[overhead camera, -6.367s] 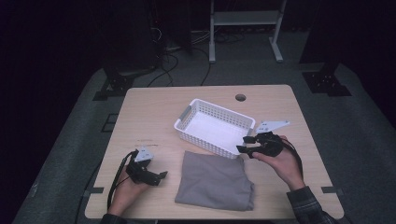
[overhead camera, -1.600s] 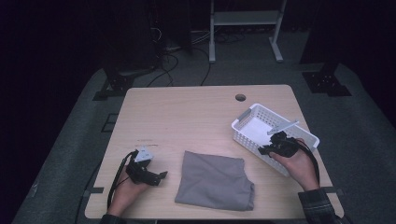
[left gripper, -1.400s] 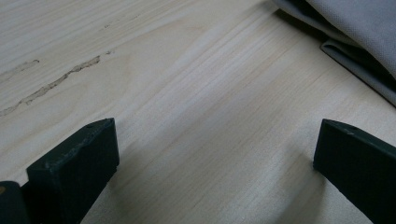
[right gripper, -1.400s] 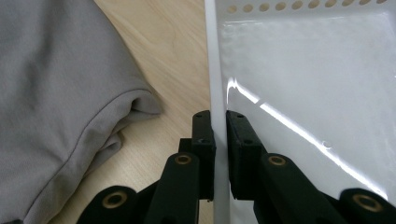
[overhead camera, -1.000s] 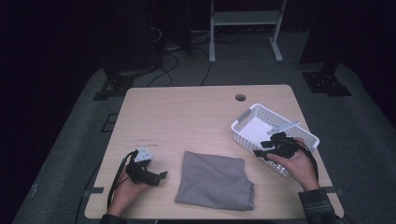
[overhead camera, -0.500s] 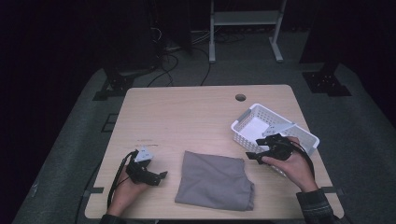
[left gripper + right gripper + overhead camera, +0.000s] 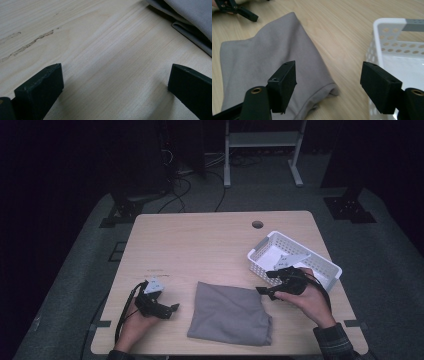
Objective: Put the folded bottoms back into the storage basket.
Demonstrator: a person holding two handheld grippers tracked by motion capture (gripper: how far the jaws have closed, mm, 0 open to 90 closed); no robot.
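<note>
Since a few seconds before, the white basket (image 7: 295, 259) had gone from the table's (image 7: 200, 245) middle to its right edge, and the right gripper (image 7: 270, 282) had let go, jaws gaping between basket and folded grey cloth (image 7: 230, 312). Nothing blocked its way to the cloth's near corner. Left of the cloth the left gripper (image 7: 167, 308) lay on bare wood, jaws spread, gripping nothing.
</note>
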